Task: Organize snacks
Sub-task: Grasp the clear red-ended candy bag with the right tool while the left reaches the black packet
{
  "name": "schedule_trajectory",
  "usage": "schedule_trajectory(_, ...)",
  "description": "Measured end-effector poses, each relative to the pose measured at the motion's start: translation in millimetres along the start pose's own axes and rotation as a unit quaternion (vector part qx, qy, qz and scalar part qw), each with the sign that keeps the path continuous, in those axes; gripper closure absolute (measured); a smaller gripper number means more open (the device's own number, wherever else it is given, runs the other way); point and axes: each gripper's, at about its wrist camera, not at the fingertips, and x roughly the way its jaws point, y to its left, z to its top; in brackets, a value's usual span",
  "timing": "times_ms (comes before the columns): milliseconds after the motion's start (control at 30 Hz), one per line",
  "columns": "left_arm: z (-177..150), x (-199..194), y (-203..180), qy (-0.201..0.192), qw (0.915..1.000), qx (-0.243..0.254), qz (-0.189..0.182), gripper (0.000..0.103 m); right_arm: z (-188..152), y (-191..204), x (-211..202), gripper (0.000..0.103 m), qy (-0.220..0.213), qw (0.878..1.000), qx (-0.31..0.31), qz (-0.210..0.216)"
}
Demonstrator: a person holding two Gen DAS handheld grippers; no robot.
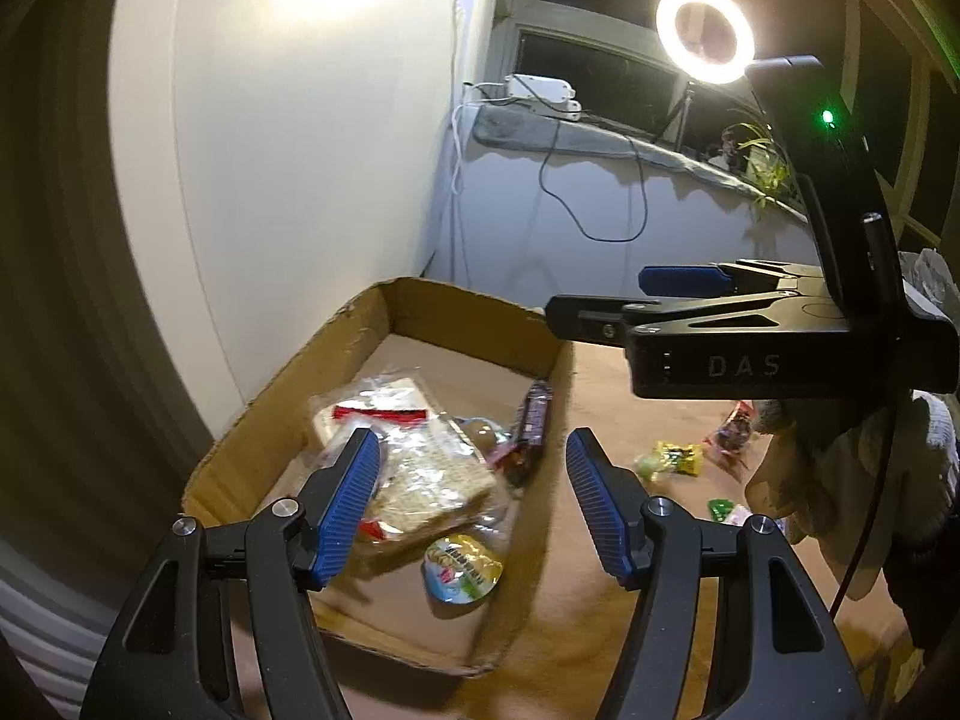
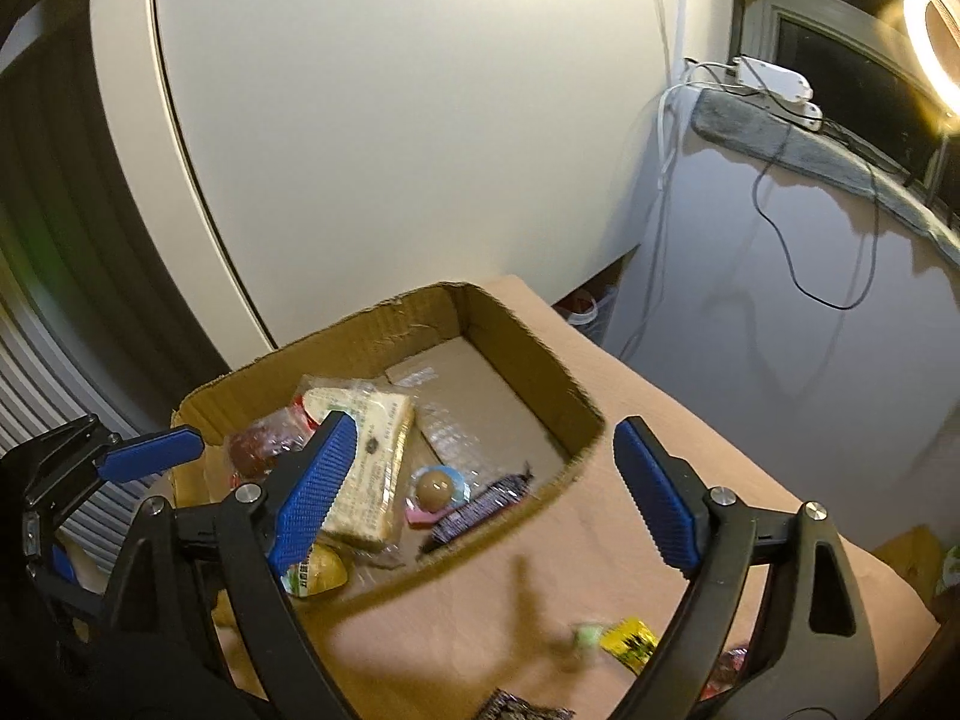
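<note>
Brown table point(image 2: 690, 420), white cabinet point(image 2: 420, 120) behind

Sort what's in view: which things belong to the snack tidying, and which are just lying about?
Job: open cardboard box; clear-wrapped sandwich; dark purple snack bar; yellow-wrapped sweet on the table.
Lying about: glowing ring light; white power strip; black cable.

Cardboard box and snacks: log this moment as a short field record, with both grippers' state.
container: cardboard box, open top, on a brown surface
inside box: wrapped sandwich, dark purple bar against the right wall, round lidded cup
outside box: yellow-green candy, loose on the surface
left gripper: open, nothing between its fingers
right gripper: open, nothing between its fingers
</note>
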Motion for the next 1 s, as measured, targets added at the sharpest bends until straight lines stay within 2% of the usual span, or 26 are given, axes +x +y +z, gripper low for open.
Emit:
schedule_trajectory(267, -4, 4, -35, 0.011, 0.9991, 0.023, -0.033, 0.039, -28, -46, -31, 0.013, 0.0, 0.999, 0.027, -0.031)
schedule_trajectory(467, -13, 17, -68, 0.039, 0.9959, 0.043, -0.07, 0.039, -59, -90, -48, 0.013, 0.015, 0.997, 0.055, -0.055)
schedule_trajectory(600, -21, 29, -83, 0.064, 0.9932, 0.053, -0.082, 0.043, -81, -115, -55, 0.013, 0.027, 0.995, 0.069, -0.068)
schedule_trajectory(800, -33, 45, -100, 0.094, 0.9894, 0.068, -0.087, 0.044, -105, -143, -50, 0.013, 0.051, 0.992, 0.085, -0.073)
schedule_trajectory(1000, -46, 58, -112, 0.124, 0.9834, 0.099, -0.088, 0.044, -125, -159, -32, 0.013, 0.087, 0.989, 0.11, -0.055)
